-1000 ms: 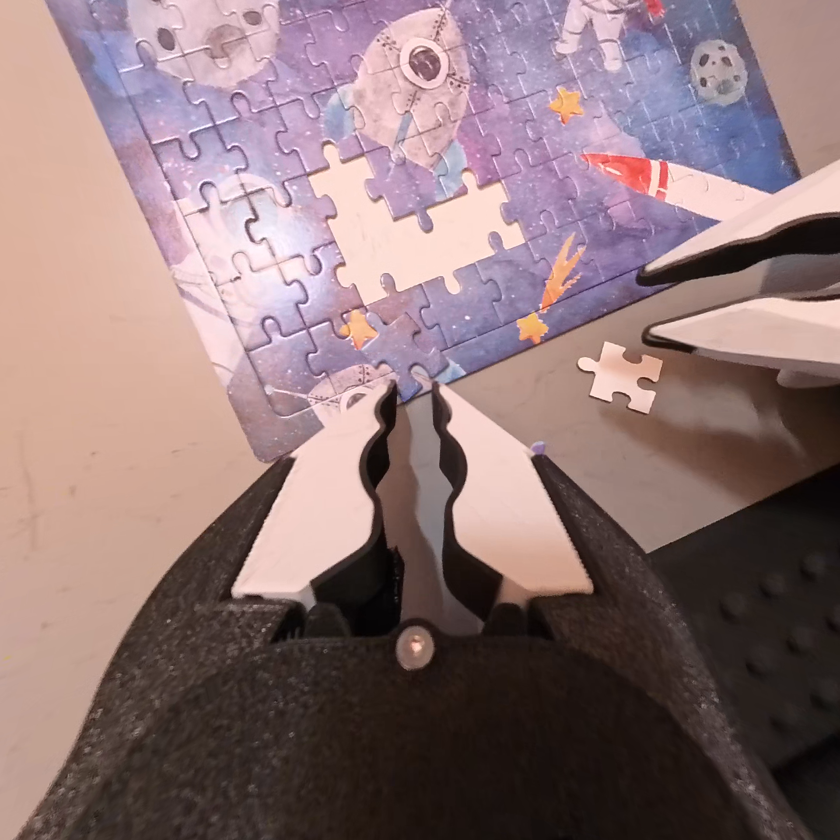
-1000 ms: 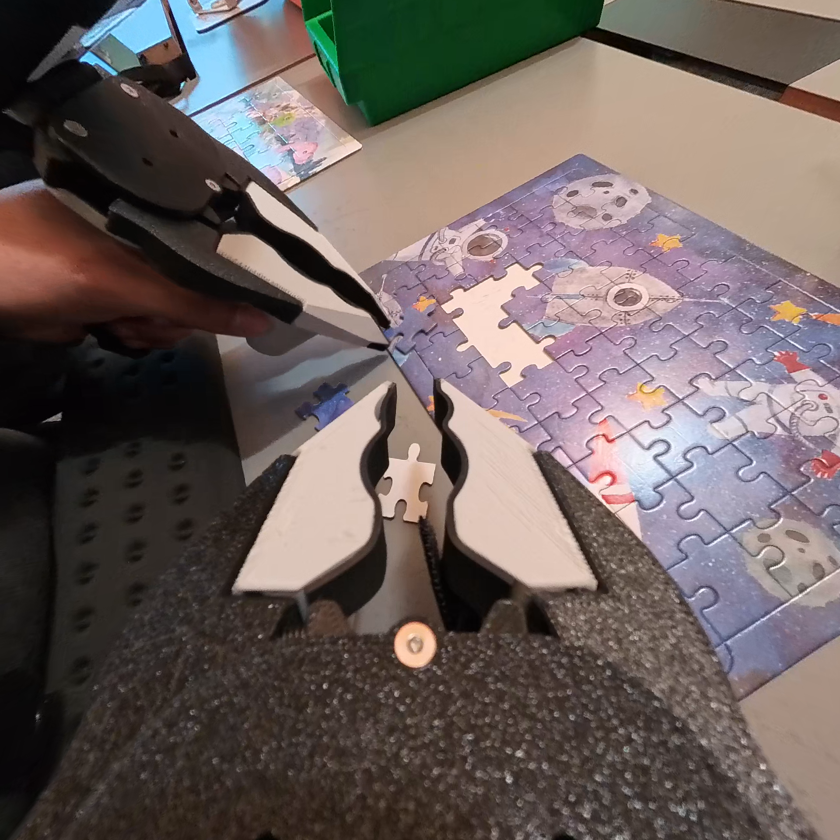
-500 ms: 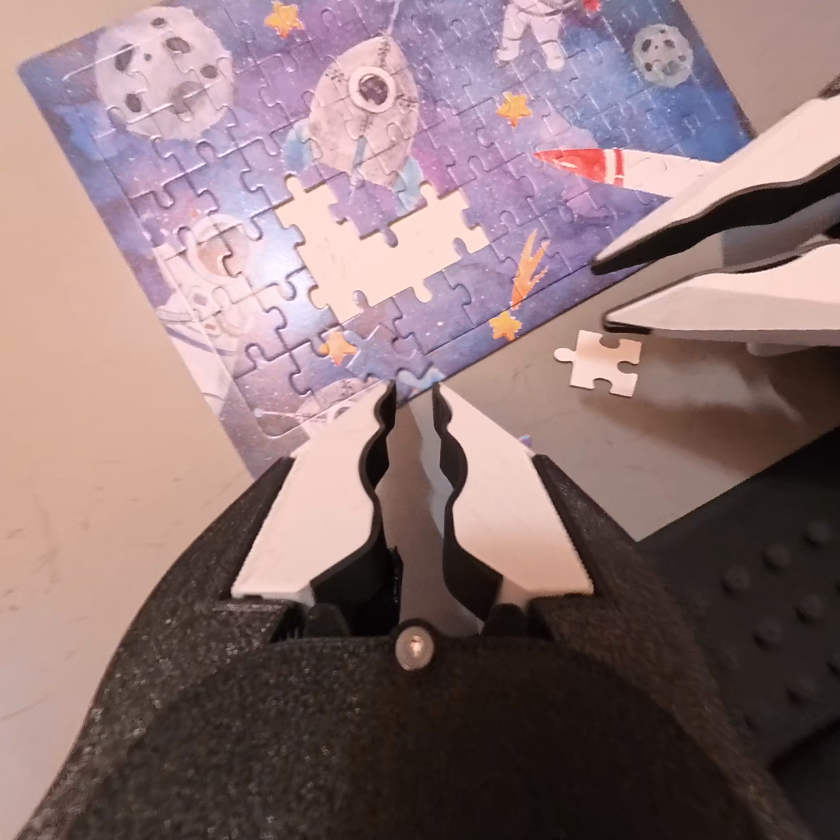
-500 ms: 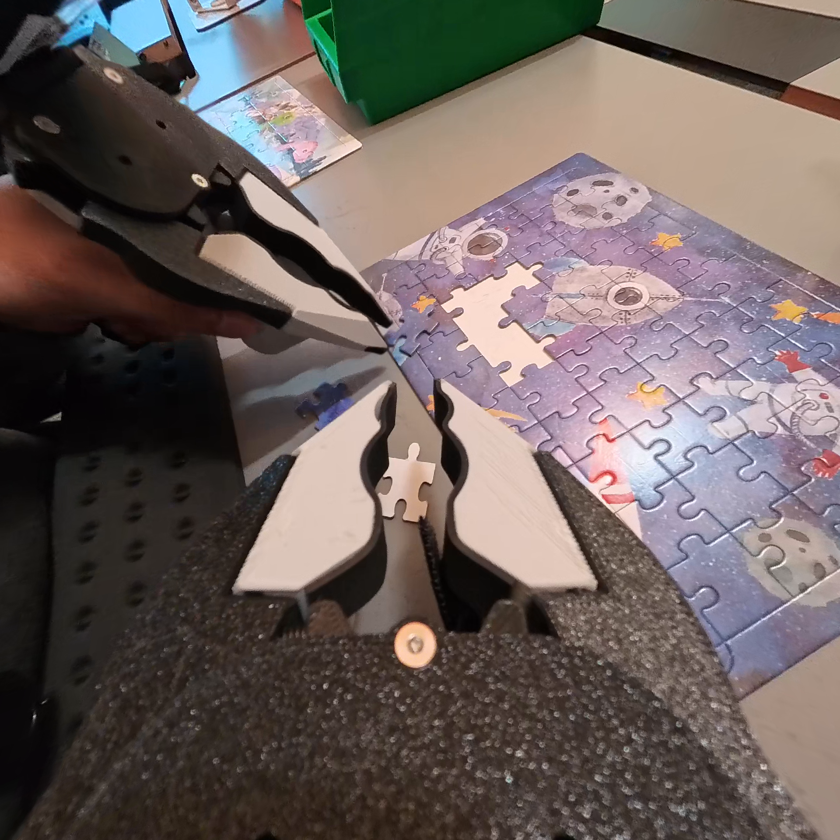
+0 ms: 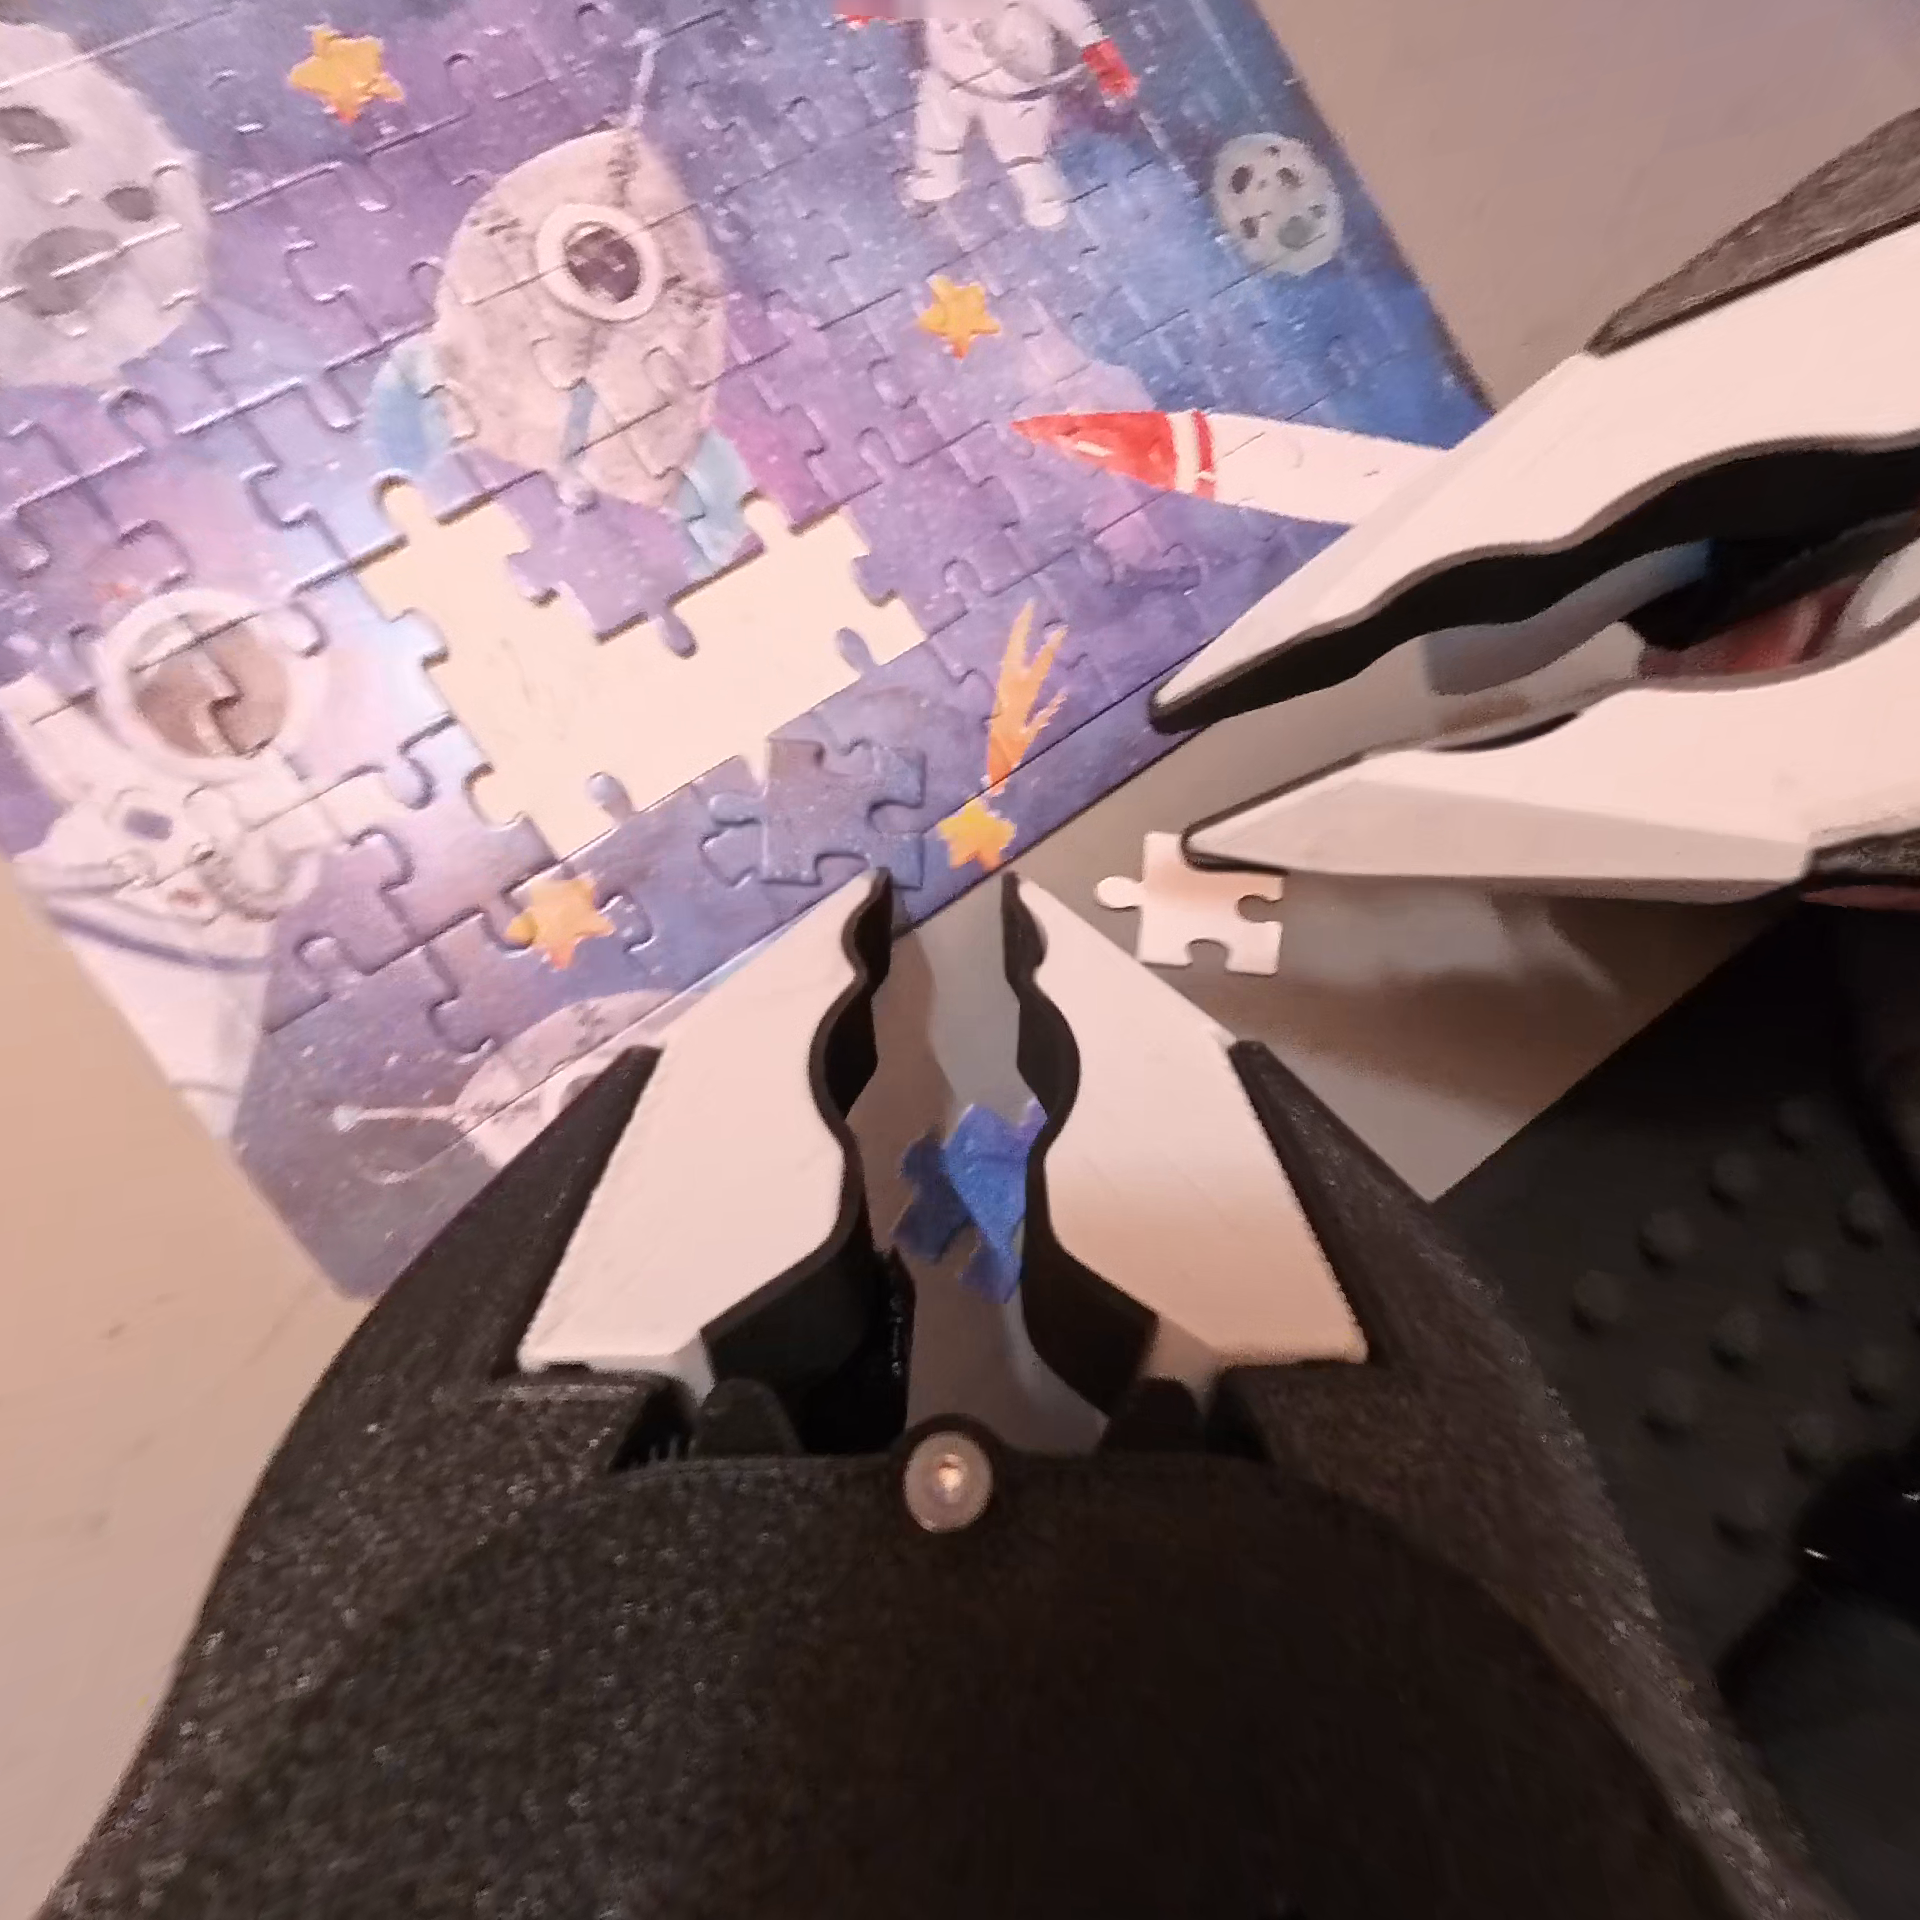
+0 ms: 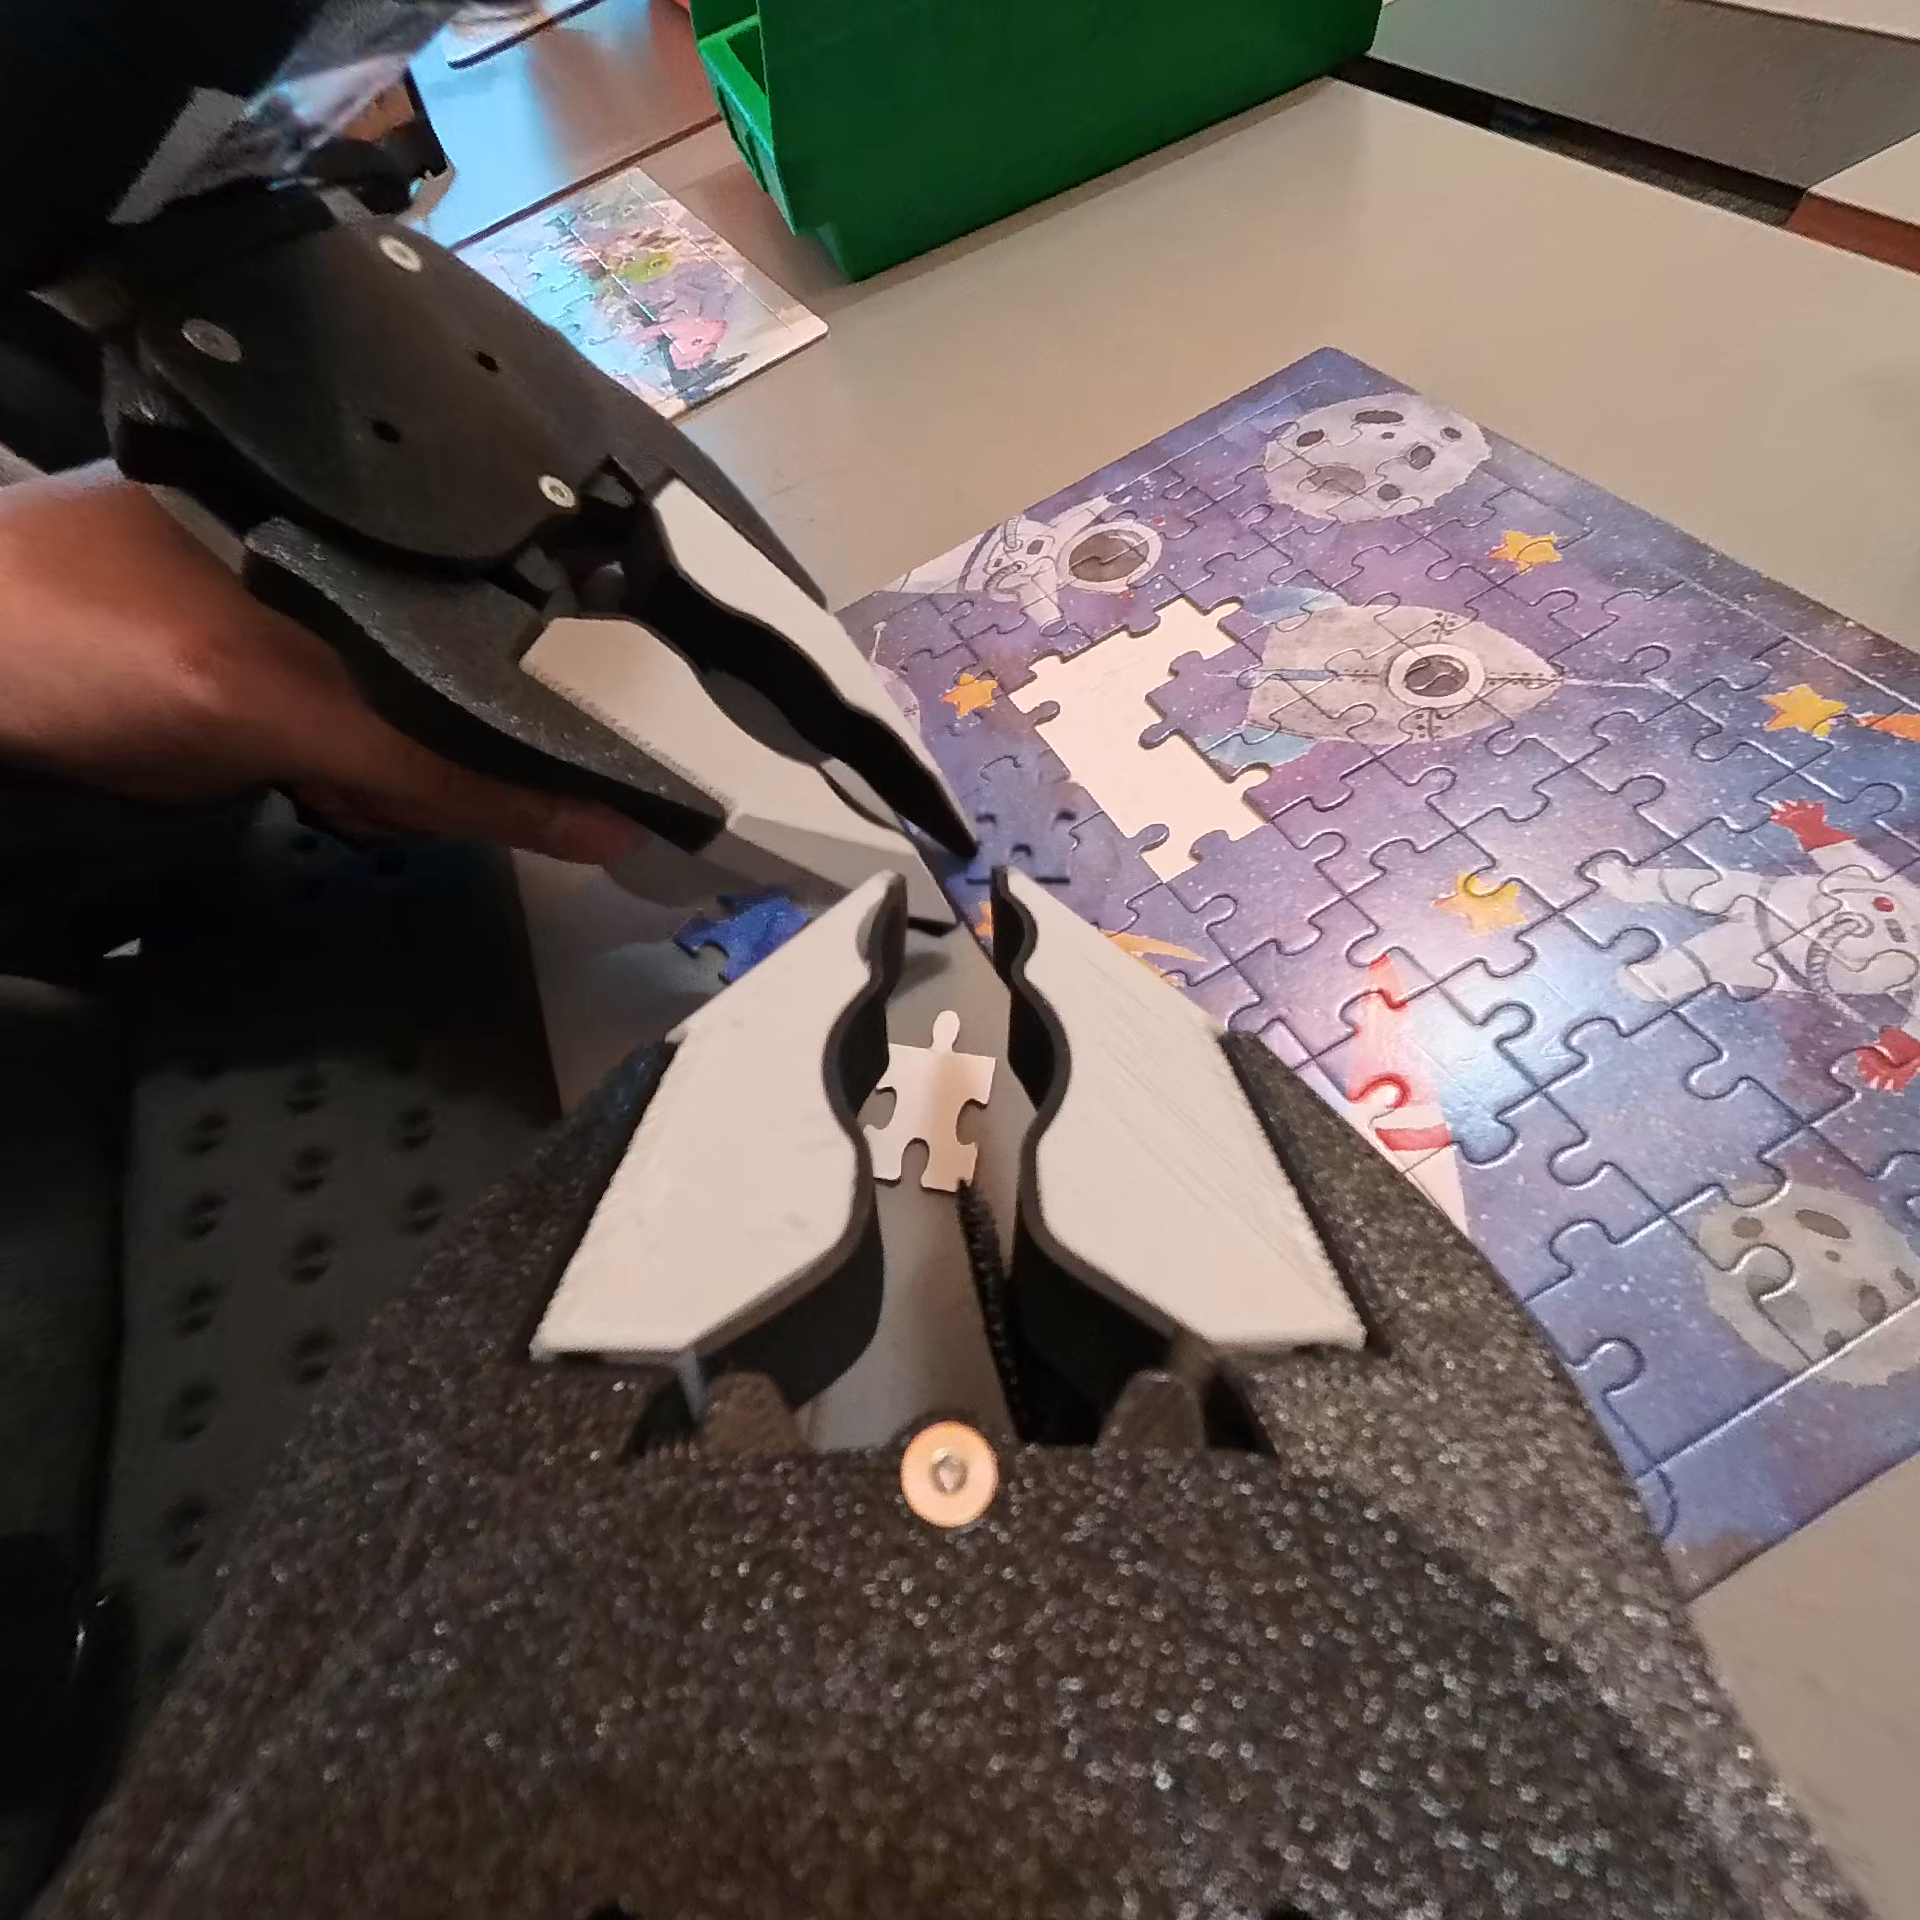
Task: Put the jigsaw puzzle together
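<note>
Jigsaw puzzle [image 6: 1475, 831] lies flat on the desk [image 6: 1195, 260], glossy card w/ a purple-blue space print: planets, stars, astronauts, a red-tipped rocket. Near its middle sits a bare white gap [image 5: 623, 665] w/ stepped, knobbed edges, several pcs wide. One loose blue piece [image 5: 821, 810] lies face-up on top of the assembled pcs just beside the gap, at the puzzle's near edge, not seated. A second blue piece [image 5: 977, 1184] lies on the desk off the puzzle edge, seen between the left gripper's fingers. A white piece [image 6: 930, 1112], plain back up, lies on the desk just off the puzzle edge, seen between the right gripper's fingers.

Left gripper [image 5: 940, 894]: jaws parted by a narrow gap, nothing between them, tips just over the puzzle's near edge by the loose blue piece. Fingers are white plastic w/ wavy black inner pads; body is grainy black foam. Right gripper [image 6: 945, 888]: same build, jaws apart, holding nothing, above the white piece.

A hand [image 6: 156, 675] grips the left tool. Dark studded mat [image 6: 291, 1195] lies beside the desk edge. Farther back: a green plastic bin [image 6: 1039, 104] & a smaller pastel puzzle [image 6: 644, 281].
</note>
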Available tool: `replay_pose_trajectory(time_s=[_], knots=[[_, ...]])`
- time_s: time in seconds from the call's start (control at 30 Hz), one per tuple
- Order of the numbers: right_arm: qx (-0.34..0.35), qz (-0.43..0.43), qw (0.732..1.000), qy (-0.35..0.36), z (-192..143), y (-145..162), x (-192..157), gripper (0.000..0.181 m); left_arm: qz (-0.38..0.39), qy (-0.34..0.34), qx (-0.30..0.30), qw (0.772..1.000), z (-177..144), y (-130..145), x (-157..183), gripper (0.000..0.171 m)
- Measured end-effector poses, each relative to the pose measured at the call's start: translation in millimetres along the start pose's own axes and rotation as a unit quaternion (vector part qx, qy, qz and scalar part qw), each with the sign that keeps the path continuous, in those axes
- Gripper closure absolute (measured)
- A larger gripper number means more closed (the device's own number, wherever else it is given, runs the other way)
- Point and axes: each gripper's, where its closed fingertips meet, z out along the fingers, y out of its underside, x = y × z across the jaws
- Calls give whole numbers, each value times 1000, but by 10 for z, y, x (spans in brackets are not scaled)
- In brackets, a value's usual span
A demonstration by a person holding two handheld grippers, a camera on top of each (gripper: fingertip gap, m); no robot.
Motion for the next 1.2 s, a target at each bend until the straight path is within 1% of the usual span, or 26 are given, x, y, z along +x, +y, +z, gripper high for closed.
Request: replay_pose_trajectory(time_s=[0.1, 0.13, 0.23, 0.3, 0.37, 0.43, 0.5, 0.57, 0.63, 0.73, 0.77, 0.8, 0.87, 0.9, 0.93, 1.03, 1.1, 1.2], knots=[[-4, 2, 1000, 6, 0, 18, 25, 166, 15, 46, 8, 999, 26, -60, 119, 147], [-10, 4, 1000, 7, 10, 43, 36, 165, 35, 48, 14, 998, 14, -82, 87, 147], [-44, 4, 999, 3, 86, 158, 27, 163, 91, 33, 30, 995, -32, -145, -149, 146], [-69, -6, 997, -17, 158, 231, -60, 163, 92, 56, 41, 993, -34, -185, -215, 145], [-99, -21, 995, -18, 239, 315, -84, 162, 92, 98, 43, 990, -16, -199, -173, 144], [-117, -34, 992, -13, 301, 360, -92, 155, 97, 122, 40, 987, 15, -190, -139, 144], [-119, -41, 992, -13, 338, 344, -107, 155, 103, 123, 29, 987, 50, -153, -145, 144], [-119, -41, 992, -15, 360, 330, -114, 154, 104, 121, 32, 987, 46, -139, -140, 143], [-115, -41, 992, -20, 373, 312, -134, 151, 96, 127, 31, 987, 28, -114, -121, 143], [-104, -50, 993, -21, 366, 272, -148, 154, 86, 127, 32, 988, -14, -80, -122, 143], [-110, -48, 993, -19, 378, 295, -139, 151, 84, 127, 27, 988, -24, -48, -126, 143], [-113, -48, 992, -15, 381, 307, -114, 152, 83, 127, 28, 988, -37, -32, -124, 143], [-109, -41, 993, 10, 355, 297, 3, 145, 80, 132, 24, 988, -65, 11, -101, 143], [-107, -30, 994, 12, 342, 295, 34, 147, 82, 135, 20, 987, -79, 36, -83, 143], [-103, -18, 994, 8, 325, 279, 38, 143, 88, 137, 15, 987, -94, 59, -68, 144], [-69, -14, 997, 15, 220, 165, 84, 145, 108, 105, 32, 988, -123, -21, -107, 143], [-46, -4, 999, 29, 139, 97, 148, 148, 135, 55, 47, 988, -107, -101, -176, 134], [-5, 7, 999, 51, 25, -35, 236, 149, 159, 7, 58, 986, -46, -151, -195, 133]])
